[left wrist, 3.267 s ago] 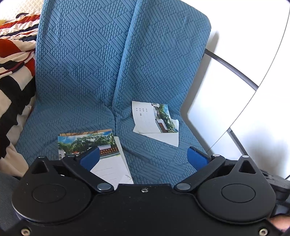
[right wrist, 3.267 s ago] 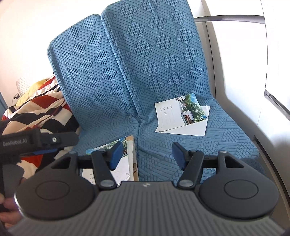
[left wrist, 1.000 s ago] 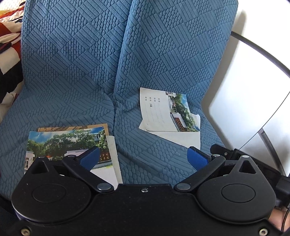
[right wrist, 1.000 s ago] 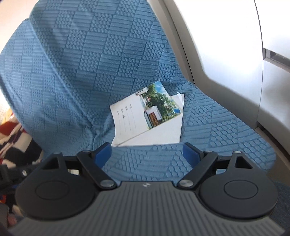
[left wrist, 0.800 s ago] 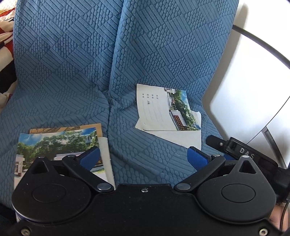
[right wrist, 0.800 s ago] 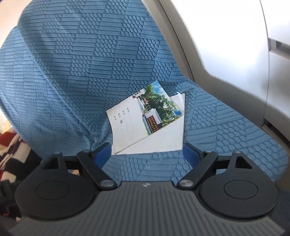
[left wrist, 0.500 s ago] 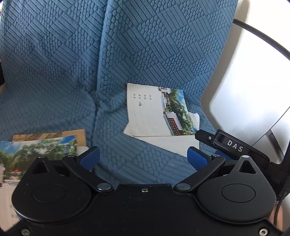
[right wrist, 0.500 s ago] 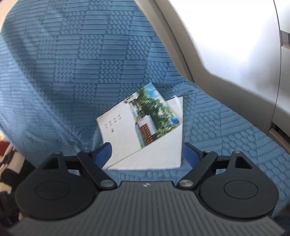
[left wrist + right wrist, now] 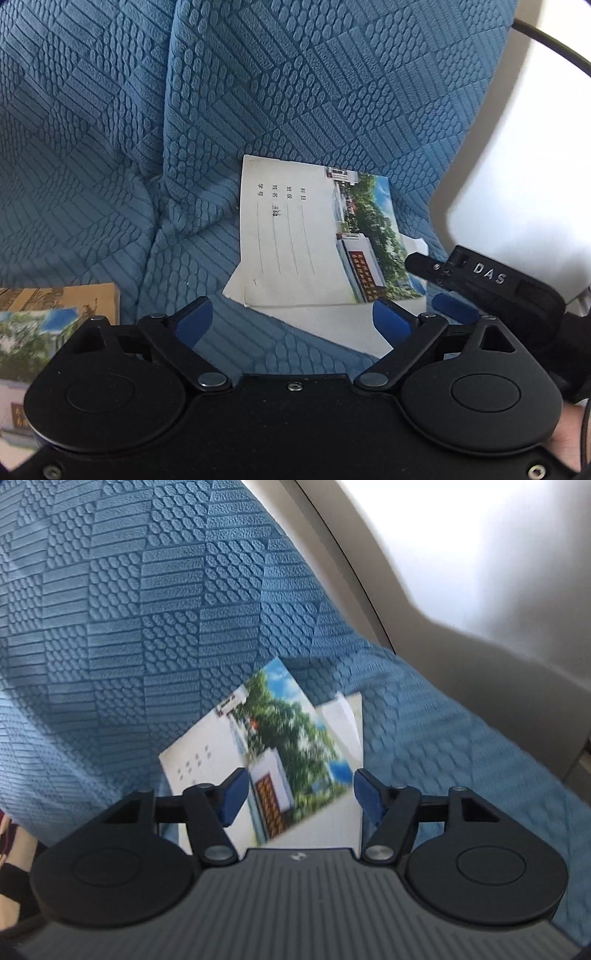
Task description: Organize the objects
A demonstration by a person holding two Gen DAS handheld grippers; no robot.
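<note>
Your left gripper [image 9: 291,319] has just been narrowing, jaws apart on nothing, the booklet [image 9: 314,236] ahead between its fingers. Your right gripper [image 9: 295,794], also just narrowing and empty, hangs over that booklet's picture end.

Light: my views are bright with daylight from the upper right; the pale wall [image 9: 535,155] there is blown out to near white.
Shadows: my left gripper [image 9: 291,325] throws a dark patch on the blue seat cover [image 9: 258,74] just ahead of it; the cushion crease sits in shade.
Blur: my right view is smeared by motion, and the booklet [image 9: 280,760] has soft print; the left view is sharper, its text lines readable.
Distortion: fisheye bending curves the wall edges and quilted pattern toward the corners.
</note>
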